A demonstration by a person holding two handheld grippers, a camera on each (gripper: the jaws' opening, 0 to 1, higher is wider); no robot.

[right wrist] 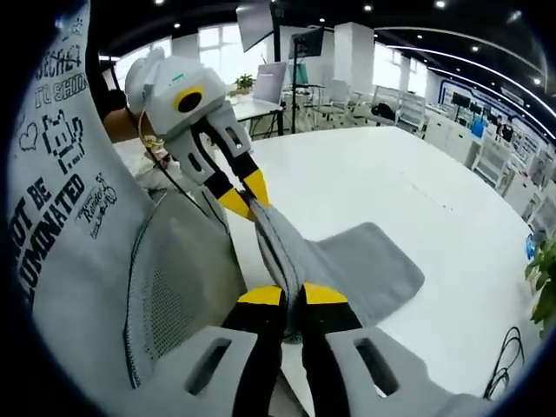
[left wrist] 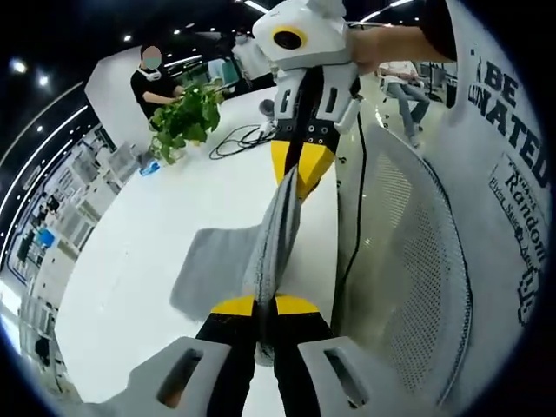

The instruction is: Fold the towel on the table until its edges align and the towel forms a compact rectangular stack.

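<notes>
I have the towel (left wrist: 261, 252) pinched in both grippers, and it hangs between them as a taut, gathered band while the rest of the cloth trails down onto the white table (left wrist: 130, 269). In the left gripper view my left gripper (left wrist: 266, 306) has its yellow-tipped jaws closed on the near end of the towel edge, and the right gripper (left wrist: 301, 178) sits at the far end of that same edge, jaws also closed on the cloth. The right gripper view shows the same hold from the other side: right gripper (right wrist: 293, 295) clamped on the near end, left gripper (right wrist: 246, 198) gripping the far end, with the grey towel (right wrist: 356, 261) spreading out flat on the table (right wrist: 417, 182) to the right. A mesh chair back (right wrist: 165, 287) stands at the table edge beside the person holding the rig, whose printed shirt (right wrist: 61, 200) is close by. A plant (left wrist: 187, 117) and a black cable (left wrist: 234, 139) lie at the far end of the table, well apart from the towel. As I judge it, the fold is only in progress: one edge is lifted and stretched, part of the cloth lies on the surface, and no neat rectangle has formed. What remains is carrying this edge over to meet the opposite one, laying it down aligned, and likely folding again to get a compact stack.
</notes>
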